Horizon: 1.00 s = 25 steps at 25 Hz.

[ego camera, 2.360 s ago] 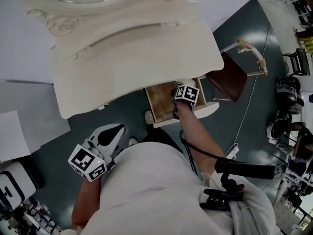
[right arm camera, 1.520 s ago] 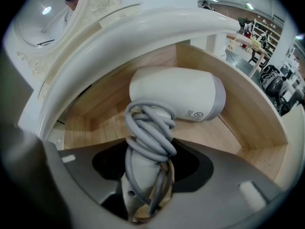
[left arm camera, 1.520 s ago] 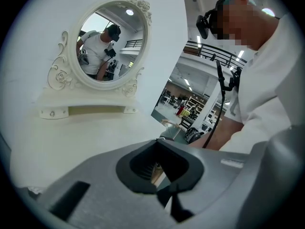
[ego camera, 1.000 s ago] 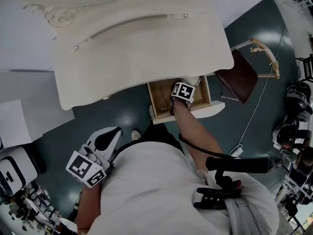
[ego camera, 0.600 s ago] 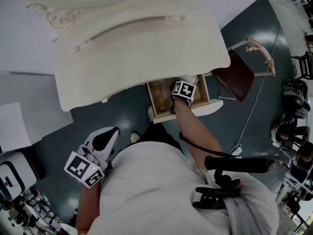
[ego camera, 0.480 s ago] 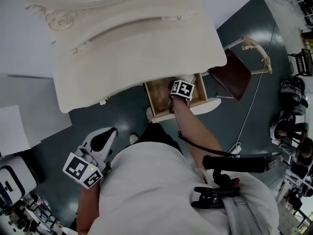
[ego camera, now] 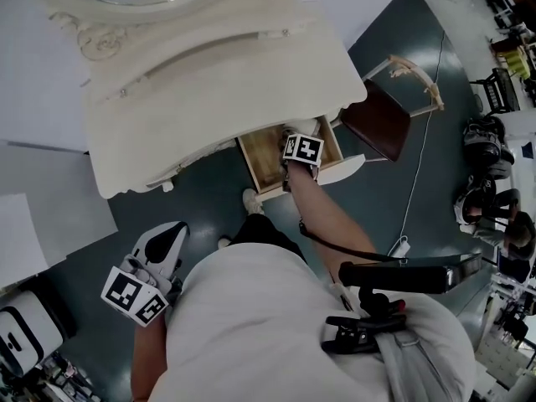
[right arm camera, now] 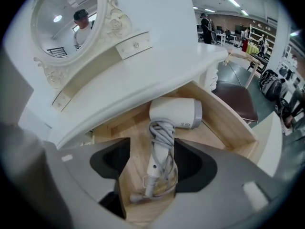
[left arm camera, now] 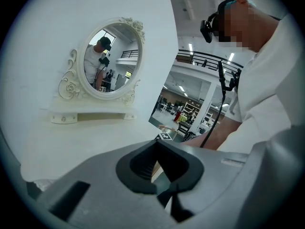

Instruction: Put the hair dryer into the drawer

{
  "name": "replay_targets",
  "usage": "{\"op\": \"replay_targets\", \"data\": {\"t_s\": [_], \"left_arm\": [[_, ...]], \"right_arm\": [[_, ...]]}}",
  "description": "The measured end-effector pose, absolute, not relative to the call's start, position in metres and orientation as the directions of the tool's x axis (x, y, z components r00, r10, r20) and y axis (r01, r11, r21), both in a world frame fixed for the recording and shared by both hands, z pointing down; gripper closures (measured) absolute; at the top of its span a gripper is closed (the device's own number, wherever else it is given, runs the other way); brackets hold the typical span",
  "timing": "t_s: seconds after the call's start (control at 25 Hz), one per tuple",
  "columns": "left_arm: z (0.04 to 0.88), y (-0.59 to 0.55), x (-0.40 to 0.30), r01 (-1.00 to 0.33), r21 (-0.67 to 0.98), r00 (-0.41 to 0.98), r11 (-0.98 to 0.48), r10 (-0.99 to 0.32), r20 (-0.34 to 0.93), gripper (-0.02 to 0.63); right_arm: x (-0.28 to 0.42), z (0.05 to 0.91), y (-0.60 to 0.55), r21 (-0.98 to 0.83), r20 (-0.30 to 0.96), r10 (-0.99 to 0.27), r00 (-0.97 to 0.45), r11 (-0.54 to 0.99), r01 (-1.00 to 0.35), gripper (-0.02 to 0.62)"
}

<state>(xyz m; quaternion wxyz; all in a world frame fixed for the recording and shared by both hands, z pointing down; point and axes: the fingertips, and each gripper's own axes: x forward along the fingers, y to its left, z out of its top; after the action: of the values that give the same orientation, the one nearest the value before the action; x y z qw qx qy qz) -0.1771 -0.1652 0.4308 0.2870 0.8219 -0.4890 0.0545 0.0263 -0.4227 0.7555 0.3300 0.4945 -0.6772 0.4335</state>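
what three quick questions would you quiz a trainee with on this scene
1. True or false: the hair dryer lies inside the open drawer.
2. Pick one. The right gripper is: A shut on the dryer; B open; C out of view.
3. Fill in: the dryer's cord is wound around its ____.

Key
1. True.
2. B. Its fingers have just been opening and press on nothing.
3. handle
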Motion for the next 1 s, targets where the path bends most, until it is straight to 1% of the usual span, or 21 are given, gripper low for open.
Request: {"op": "replay_targets", "data": {"t_s": [0.32,0.4,0.48,0.64,0.76,0.8,0.84,1.0], "left_arm": [[0.423,-0.118,-0.183,-0.825,0.412,0.531,-0.388,-0.781,0.329,0.607],[0.422,-0.105,-0.185,-0.821,0.413,0.535,-0.394,-0.782,0.319,0.607],[0.421,-0.091,-0.187,-0.817,0.415,0.541,-0.400,-0.783,0.308,0.607],[0.420,-0.061,-0.193,-0.808,0.420,0.551,-0.413,-0.784,0.288,0.607],[0.420,-0.040,-0.198,-0.803,0.422,0.556,-0.422,-0.785,0.274,0.607],[0.420,-0.033,-0.199,-0.801,0.423,0.558,-0.424,-0.784,0.270,0.607],[0.421,-0.026,-0.199,-0.799,0.423,0.561,-0.428,-0.784,0.266,0.607],[0.423,-0.003,-0.202,-0.789,0.426,0.573,-0.443,-0.780,0.250,0.607]], "right_arm": [[0.016,0.712,-0.392,-0.267,0.831,-0.454,-0.322,0.183,-0.946,0.337],[0.013,0.702,-0.380,-0.264,0.822,-0.463,-0.331,0.205,-0.942,0.368],[0.011,0.692,-0.365,-0.264,0.815,-0.470,-0.340,0.221,-0.939,0.384],[0.005,0.676,-0.331,-0.259,0.804,-0.478,-0.353,0.253,-0.932,0.451],[0.001,0.665,-0.303,-0.263,0.796,-0.482,-0.367,0.270,-0.926,0.527],[0.001,0.662,-0.293,-0.262,0.794,-0.482,-0.370,0.277,-0.924,0.567],[0.000,0.659,-0.283,-0.262,0.793,-0.482,-0.374,0.284,-0.922,0.593],[-0.004,0.648,-0.247,-0.272,0.787,-0.472,-0.397,0.311,-0.910,0.594]]}}
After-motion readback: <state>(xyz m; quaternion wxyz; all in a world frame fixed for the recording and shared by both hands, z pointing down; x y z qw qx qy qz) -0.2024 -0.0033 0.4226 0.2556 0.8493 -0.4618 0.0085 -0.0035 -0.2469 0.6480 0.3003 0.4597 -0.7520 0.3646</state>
